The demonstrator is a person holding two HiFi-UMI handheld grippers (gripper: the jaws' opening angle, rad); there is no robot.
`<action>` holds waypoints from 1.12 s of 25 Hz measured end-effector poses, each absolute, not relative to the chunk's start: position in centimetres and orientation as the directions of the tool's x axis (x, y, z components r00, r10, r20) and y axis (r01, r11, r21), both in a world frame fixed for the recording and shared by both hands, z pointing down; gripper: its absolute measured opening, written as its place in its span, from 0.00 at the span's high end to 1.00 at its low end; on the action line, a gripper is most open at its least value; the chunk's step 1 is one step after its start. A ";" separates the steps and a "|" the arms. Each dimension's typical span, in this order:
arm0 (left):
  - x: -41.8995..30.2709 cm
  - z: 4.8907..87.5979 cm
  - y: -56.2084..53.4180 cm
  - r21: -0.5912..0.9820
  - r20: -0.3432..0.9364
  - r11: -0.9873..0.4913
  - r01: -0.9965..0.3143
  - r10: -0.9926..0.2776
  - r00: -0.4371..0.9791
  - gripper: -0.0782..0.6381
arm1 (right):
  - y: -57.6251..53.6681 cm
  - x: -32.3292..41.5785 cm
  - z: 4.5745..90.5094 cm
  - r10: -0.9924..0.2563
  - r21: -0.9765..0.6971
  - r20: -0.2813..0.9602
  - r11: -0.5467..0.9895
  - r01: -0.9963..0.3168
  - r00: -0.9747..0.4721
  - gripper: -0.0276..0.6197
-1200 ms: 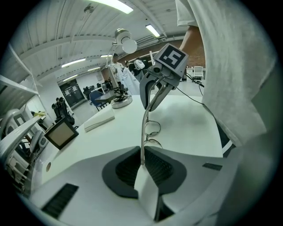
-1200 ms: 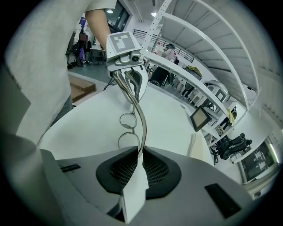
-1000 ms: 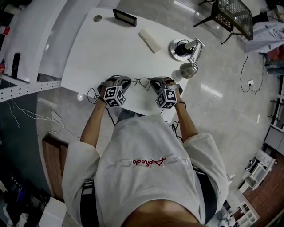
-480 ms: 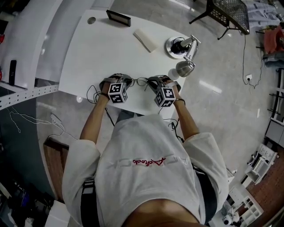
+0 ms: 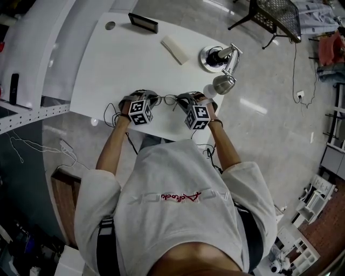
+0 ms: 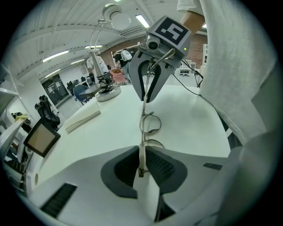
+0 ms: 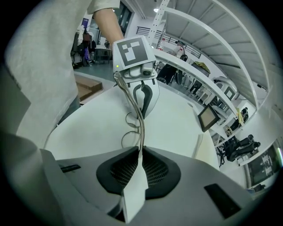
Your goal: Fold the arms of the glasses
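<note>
Thin metal-framed glasses lie stretched between my two grippers near the front edge of the white table. My left gripper has one arm of the glasses between its pads. Its jaws have just been opening, and the arm now sits in a narrow gap. My right gripper has been closing and pinches the other arm. The lenses rest just above the tabletop. Each gripper view shows the opposite gripper: the right one and the left one. From above, the left gripper and right gripper face each other.
A desk lamp with a round base stands at the table's right end. A white flat block and a small dark screen lie further back. Cables hang off the front edge. A mesh chair stands on the floor beyond.
Both grippers stay at the two ends of the glasses, and the left one has sunk slightly toward the table. The head view has shifted a little.
</note>
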State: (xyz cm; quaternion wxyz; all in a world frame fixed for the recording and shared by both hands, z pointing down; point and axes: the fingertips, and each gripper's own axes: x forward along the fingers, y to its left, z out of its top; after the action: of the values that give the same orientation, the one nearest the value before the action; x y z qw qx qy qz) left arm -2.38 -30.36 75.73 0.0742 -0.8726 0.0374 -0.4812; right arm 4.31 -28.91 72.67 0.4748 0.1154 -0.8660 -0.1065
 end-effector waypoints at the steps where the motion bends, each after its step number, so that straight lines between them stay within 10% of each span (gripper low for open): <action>1: -2.9 75.8 -30.3 -0.162 0.834 -0.987 -0.011 -0.143 0.533 0.79 | -28.9 4.2 72.7 -0.293 0.289 0.802 0.953 -0.091 -0.520 0.89; 28: -6.1 72.4 -29.5 -0.106 0.702 -0.972 -0.212 -0.224 0.676 0.79 | -29.1 0.1 74.2 -0.119 0.153 0.877 0.988 0.035 -0.466 0.89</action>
State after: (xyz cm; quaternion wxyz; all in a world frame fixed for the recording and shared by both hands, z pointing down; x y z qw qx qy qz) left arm -6.13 -29.49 72.41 0.0077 -0.9154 0.1189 -0.3846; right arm 0.11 -29.09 74.16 0.5160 0.0245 -0.8530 -0.0747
